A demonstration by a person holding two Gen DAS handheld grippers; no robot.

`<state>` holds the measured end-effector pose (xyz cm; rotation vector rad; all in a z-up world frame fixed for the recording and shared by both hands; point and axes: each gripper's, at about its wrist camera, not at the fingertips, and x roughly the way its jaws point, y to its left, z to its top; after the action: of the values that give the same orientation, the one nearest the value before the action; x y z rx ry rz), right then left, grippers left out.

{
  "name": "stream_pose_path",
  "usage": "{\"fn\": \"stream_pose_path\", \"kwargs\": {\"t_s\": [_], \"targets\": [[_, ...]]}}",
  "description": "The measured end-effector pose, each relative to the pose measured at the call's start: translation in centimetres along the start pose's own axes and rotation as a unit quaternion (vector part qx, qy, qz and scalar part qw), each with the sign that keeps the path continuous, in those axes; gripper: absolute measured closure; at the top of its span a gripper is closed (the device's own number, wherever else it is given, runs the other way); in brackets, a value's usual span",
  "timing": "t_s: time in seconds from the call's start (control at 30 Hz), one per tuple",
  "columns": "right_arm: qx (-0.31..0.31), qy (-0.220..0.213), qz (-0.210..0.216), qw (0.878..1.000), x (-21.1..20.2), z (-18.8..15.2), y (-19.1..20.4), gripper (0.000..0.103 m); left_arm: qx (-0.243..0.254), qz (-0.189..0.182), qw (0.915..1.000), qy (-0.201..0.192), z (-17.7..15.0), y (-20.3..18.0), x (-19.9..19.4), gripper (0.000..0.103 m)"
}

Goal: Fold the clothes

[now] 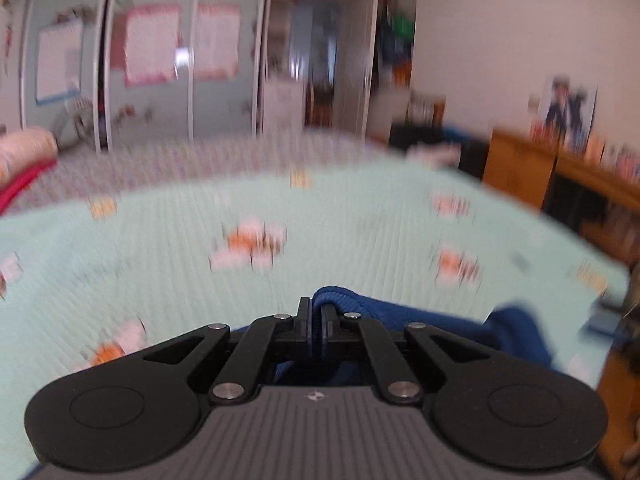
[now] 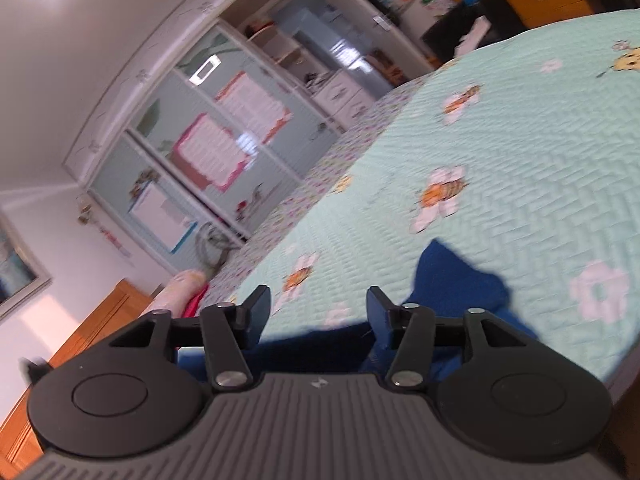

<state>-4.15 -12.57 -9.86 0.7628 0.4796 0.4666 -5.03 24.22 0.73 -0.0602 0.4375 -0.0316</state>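
Ahead of both grippers we see one mint quilted bedspread (image 2: 500, 152), with a wardrobe wall (image 2: 208, 132) behind bearing three posters. The left gripper (image 1: 316, 320) pinches one blue garment (image 1: 432, 328); the right gripper (image 2: 318, 308) stands wide above that cloth, which lies beneath its fingers.

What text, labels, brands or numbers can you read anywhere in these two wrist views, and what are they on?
No text can be read in either view.
Pink-bordered poster on the wardrobe doors: lines of print, too small.
Orange-bordered poster beside it: print too small.
Blue-bordered sheet: nothing legible.
Wall picture above the wooden desk: blurred.
Small emblem on the right tongs' body: a logo mark, no letters.
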Motion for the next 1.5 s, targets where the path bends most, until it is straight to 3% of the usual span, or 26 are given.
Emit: {"fn": "stream_pose_path", "kwargs": {"t_s": [0.07, 0.17, 0.23, 0.33, 0.43, 0.5, 0.6, 0.67, 0.73, 0.8, 0.83, 0.93, 1.0, 1.13, 1.2, 1.3, 1.33, 1.37, 1.4, 1.43, 1.5], "targets": [[0.021, 0.033, 0.019, 0.999, 1.0, -1.1, 0.3, 0.038, 0.006, -0.015, 0.9996, -0.024, 0.8, -0.5, -3.4, 0.100], [0.060, 0.076, 0.034, 0.995, 2.6, -3.0, 0.7, 0.035, 0.006, -0.045, 0.9983, -0.036, 0.4, -1.0, -6.4, 0.100], [0.124, 0.105, 0.044, 0.986, 3.7, -4.4, 0.1, 0.031, 0.006, -0.053, 0.9980, -0.035, -0.6, -1.3, -7.6, 0.100], [0.286, 0.146, 0.083, 0.943, 5.6, -5.9, -2.1, 0.019, 0.013, -0.072, 0.9969, -0.028, -2.3, -1.6, -9.2, 0.100], [0.391, 0.175, 0.088, 0.899, 7.5, -6.5, -3.3, 0.019, 0.045, -0.104, 0.9929, -0.035, -3.2, -2.5, -10.7, 0.100], [0.402, 0.193, 0.083, 0.891, 8.5, -6.4, -3.0, 0.018, 0.071, -0.134, 0.9876, -0.039, -3.7, -3.1, -11.5, 0.100], [0.369, 0.242, 0.034, 0.897, 10.1, -6.7, -1.6, 0.018, 0.107, -0.183, 0.9766, -0.034, -4.6, -3.9, -12.2, 0.100], [0.358, 0.282, -0.012, 0.890, 11.1, -7.7, -1.2, 0.018, 0.115, -0.216, 0.9690, -0.032, -5.3, -4.3, -12.2, 0.100], [0.370, 0.293, -0.025, 0.881, 11.5, -9.0, -1.3, 0.018, 0.123, -0.249, 0.9602, -0.030, -6.0, -4.7, -12.2, 0.100], [0.376, 0.276, -0.024, 0.884, 11.2, -9.8, -1.1, 0.022, 0.116, -0.239, 0.9637, -0.027, -6.3, -4.6, -11.3, 0.100], [0.370, 0.267, -0.024, 0.889, 10.9, -9.9, -0.8, 0.035, 0.105, -0.228, 0.9676, -0.021, -6.5, -4.2, -10.6, 0.099], [0.318, 0.247, -0.021, 0.915, 10.1, -9.5, 0.8, 0.065, 0.069, -0.197, 0.9780, 0.012, -7.5, -2.6, -8.3, 0.098], [0.287, 0.212, 0.008, 0.934, 8.9, -8.6, 1.9, 0.075, 0.046, -0.192, 0.9798, 0.031, -8.7, -1.5, -7.7, 0.098], [0.242, 0.122, 0.078, 0.959, 5.9, -6.0, 4.5, 0.075, 0.028, -0.194, 0.9776, 0.077, -11.1, -0.6, -6.3, 0.094], [0.227, 0.104, 0.080, 0.965, 5.3, -5.1, 5.0, 0.075, 0.029, -0.191, 0.9749, 0.110, -12.4, -0.6, -5.1, 0.090], [0.257, 0.122, 0.061, 0.957, 5.6, -5.6, 3.6, 0.073, 0.020, -0.184, 0.9742, 0.130, -13.6, -0.6, -4.0, 0.085], [0.261, 0.126, 0.050, 0.956, 5.6, -6.3, 3.1, 0.069, 0.022, -0.181, 0.9747, 0.129, -13.8, -0.9, -3.8, 0.077], [0.264, 0.130, 0.039, 0.955, 5.6, -7.0, 2.7, 0.067, 0.024, -0.179, 0.9751, 0.129, -13.9, -1.2, -3.6, 0.062], [0.266, 0.133, 0.028, 0.954, 5.6, -7.4, 2.4, 0.066, 0.046, -0.179, 0.9745, 0.127, -13.9, -2.0, -3.2, 0.055], [0.272, 0.138, 0.023, 0.952, 5.7, -7.6, 2.3, 0.061, 0.068, -0.179, 0.9735, 0.126, -14.0, -2.9, -2.9, 0.048], [0.286, 0.148, 0.021, 0.946, 6.3, -8.2, 2.1, 0.042, 0.100, -0.194, 0.9657, 0.140, -14.6, -4.2, -1.7, 0.048]]}}
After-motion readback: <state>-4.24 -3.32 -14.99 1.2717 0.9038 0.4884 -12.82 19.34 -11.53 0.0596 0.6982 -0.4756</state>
